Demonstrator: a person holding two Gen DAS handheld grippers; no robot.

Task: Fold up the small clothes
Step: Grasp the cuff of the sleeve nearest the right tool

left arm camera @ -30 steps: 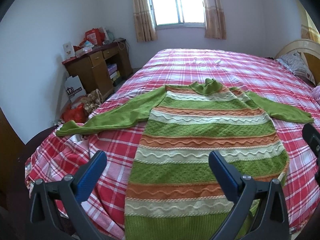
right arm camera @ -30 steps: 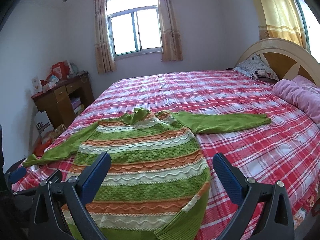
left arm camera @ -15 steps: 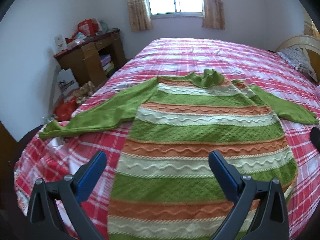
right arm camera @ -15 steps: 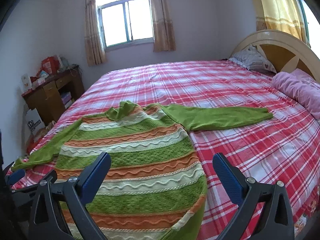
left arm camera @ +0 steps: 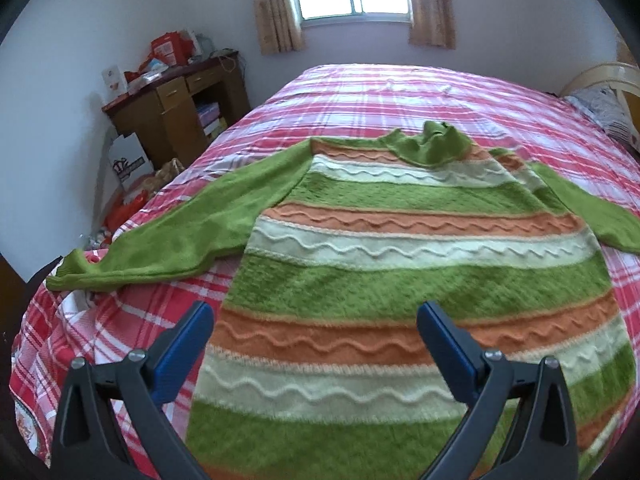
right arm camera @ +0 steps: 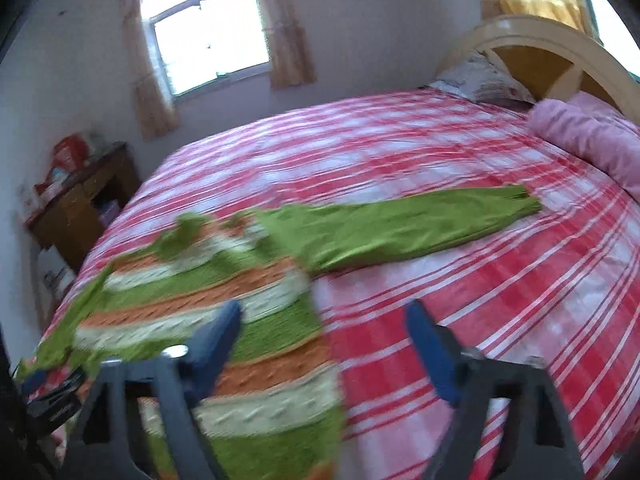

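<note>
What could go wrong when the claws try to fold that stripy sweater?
The sweater is thick and fuzzy, so an open left claw might pinch only the top layer and leave the back behind. Its left sleeve reaches almost to the bed's edge; a careless tug might drag it off. The right claw view is blurred, so it could miss the right sleeve.

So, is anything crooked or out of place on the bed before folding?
Nothing much. The sweater lies flat on the bed, sleeves out to both sides; only its collar is a little bunched. Both grippers are open.
</note>
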